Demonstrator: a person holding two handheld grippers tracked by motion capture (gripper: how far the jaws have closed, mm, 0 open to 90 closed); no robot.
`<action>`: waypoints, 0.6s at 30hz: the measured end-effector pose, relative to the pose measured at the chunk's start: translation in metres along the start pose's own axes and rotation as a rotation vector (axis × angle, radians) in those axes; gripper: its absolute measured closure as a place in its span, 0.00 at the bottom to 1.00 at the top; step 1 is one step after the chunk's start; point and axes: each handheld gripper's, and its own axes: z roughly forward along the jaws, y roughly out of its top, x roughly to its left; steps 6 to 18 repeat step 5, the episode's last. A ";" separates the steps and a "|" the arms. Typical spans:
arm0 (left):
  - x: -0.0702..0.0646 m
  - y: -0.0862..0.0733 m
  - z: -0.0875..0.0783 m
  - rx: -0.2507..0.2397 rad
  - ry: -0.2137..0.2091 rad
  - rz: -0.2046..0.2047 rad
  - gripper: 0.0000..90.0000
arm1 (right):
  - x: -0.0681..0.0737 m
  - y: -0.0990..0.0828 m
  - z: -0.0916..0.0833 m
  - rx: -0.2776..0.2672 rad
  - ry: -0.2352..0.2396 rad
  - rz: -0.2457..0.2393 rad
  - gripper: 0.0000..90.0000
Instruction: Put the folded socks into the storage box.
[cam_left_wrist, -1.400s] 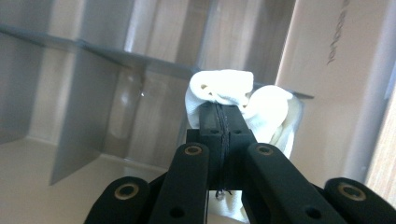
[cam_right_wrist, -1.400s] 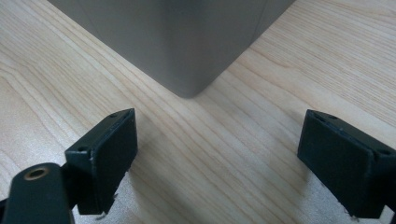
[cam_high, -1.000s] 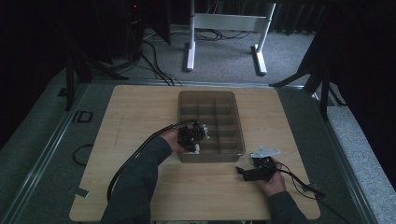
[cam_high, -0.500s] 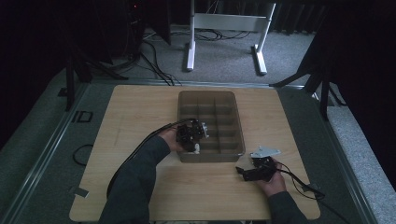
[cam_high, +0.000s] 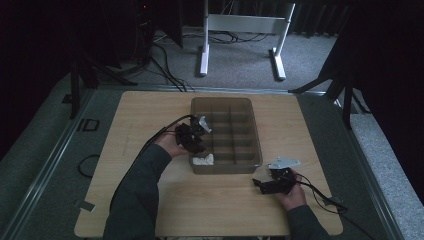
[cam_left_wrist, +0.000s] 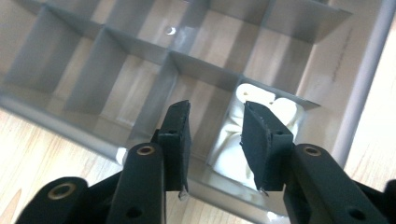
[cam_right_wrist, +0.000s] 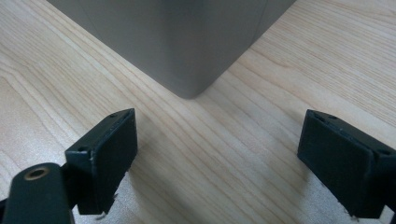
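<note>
Left tongs (cam_left_wrist: 215, 140) view: white pieces (cam_left_wrist: 254, 121) in tray (cam_left_wrist: 369, 70) corner compartment, jaws empty

The high view is dim: the room around the table (cam_high: 150, 115) sinks into near black, and detail on the hands is murky. Both gripper views are bright and evenly lit from above. A small glare spot sits on the tray (cam_left_wrist: 327, 32) floor. The nearest jaw parts are soft, and faint shadows lie under them.
</note>
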 end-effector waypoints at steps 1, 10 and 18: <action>0.001 -0.001 -0.001 -0.006 0.013 -0.015 0.68 | 0.000 0.000 0.000 0.000 0.000 0.000 0.13; 0.007 -0.010 -0.005 -0.055 0.042 -0.066 0.66 | 0.000 0.000 0.000 0.000 0.000 0.000 0.13; 0.007 -0.010 -0.005 -0.055 0.042 -0.066 0.66 | 0.000 0.000 0.000 0.000 0.000 0.000 0.13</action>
